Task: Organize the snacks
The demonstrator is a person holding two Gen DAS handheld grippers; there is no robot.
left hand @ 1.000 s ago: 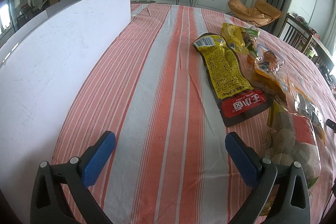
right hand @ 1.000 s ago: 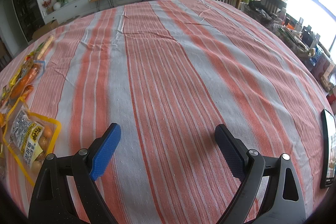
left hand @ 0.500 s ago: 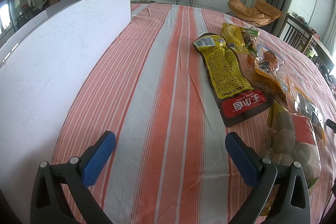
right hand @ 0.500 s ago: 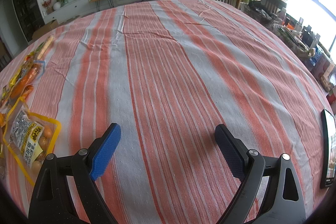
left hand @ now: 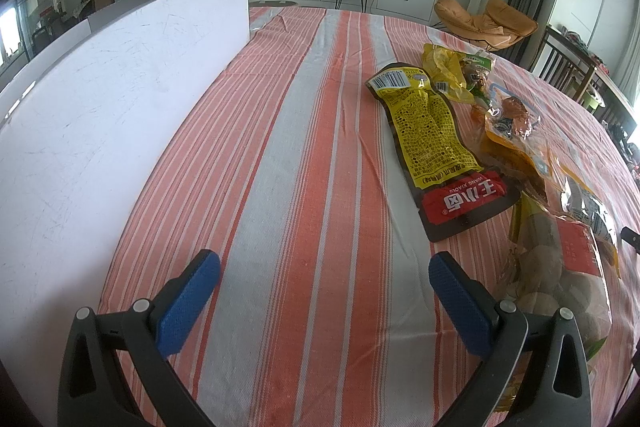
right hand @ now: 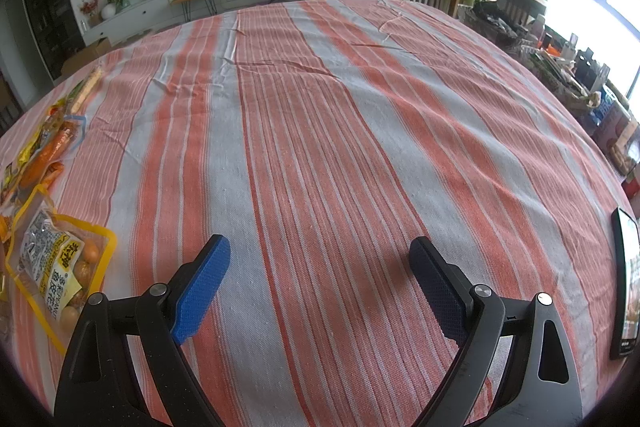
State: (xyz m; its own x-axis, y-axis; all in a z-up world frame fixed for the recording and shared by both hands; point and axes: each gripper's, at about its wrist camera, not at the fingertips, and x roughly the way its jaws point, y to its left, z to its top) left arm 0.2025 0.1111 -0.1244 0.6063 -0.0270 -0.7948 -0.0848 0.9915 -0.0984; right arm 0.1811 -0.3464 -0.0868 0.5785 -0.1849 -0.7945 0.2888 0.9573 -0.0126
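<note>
Here both tongs stand released and hold nothing, above the striped worktop (left hand: 304, 155). The left tongs (left hand: 324, 281) have the snacks on their right side: the long yellow-and-red packet (left hand: 434, 143) lies at about 1 o'clock from them, apart from the fingers, with its long axis running away from the camera and leaning a little to the left at the far end. A clear bag of round snacks (left hand: 560, 279) lies at 3 o'clock, just beside the right finger. The right tongs (right hand: 320, 273) see only a yellow-edged pouch (right hand: 56, 267) at 9 o'clock. In my judgement the left tongs are nearer to the long packet. A white board (left hand: 100, 115) stands at 10 o'clock from them.
</note>
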